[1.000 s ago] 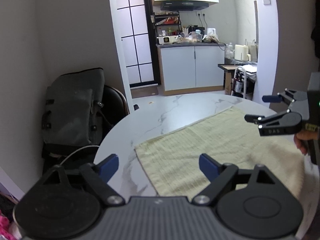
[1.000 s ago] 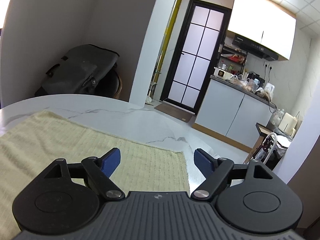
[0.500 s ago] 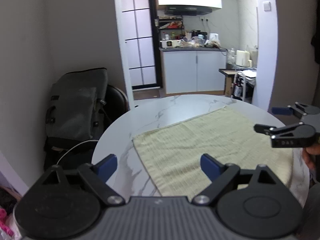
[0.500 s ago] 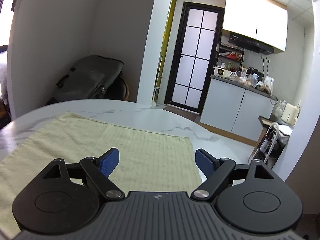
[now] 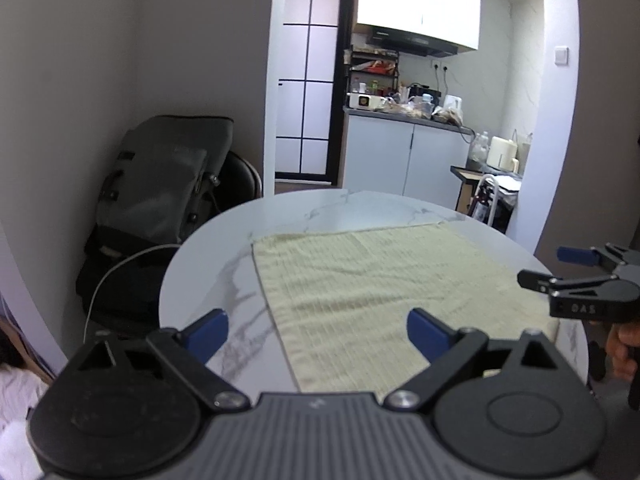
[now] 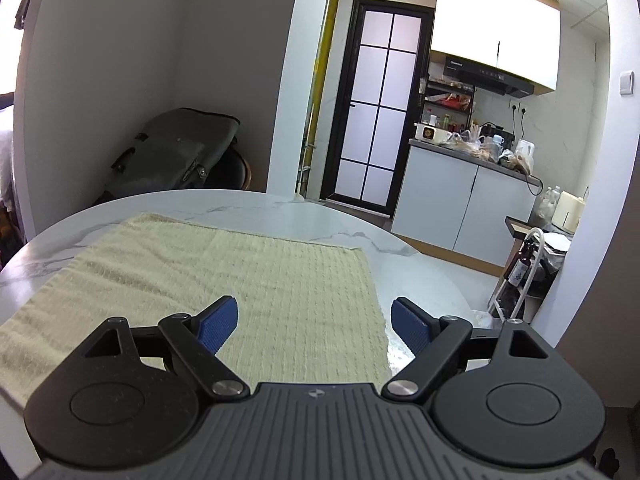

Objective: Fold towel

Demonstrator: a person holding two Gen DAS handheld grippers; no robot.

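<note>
A pale yellow towel (image 5: 380, 288) lies spread flat on a round white marble table (image 5: 304, 212); it also shows in the right wrist view (image 6: 240, 280). My left gripper (image 5: 318, 330) is open and empty, held above the towel's near left corner. My right gripper (image 6: 314, 322) is open and empty, above the towel's near right corner. The right gripper also shows in the left wrist view (image 5: 560, 268) at the far right, held by a hand beside the towel's right edge.
A grey backpack (image 5: 160, 184) rests on a dark chair (image 5: 240, 180) left of the table, with a white cable (image 5: 120, 272) below it. Behind the table are white kitchen cabinets (image 5: 404, 160), a glass-paned door (image 6: 372, 120) and a small rack with bottles (image 6: 520, 272).
Both grippers have drawn back and risen, so more of the towel and table shows. The towel has not moved. Both grippers stay open.
</note>
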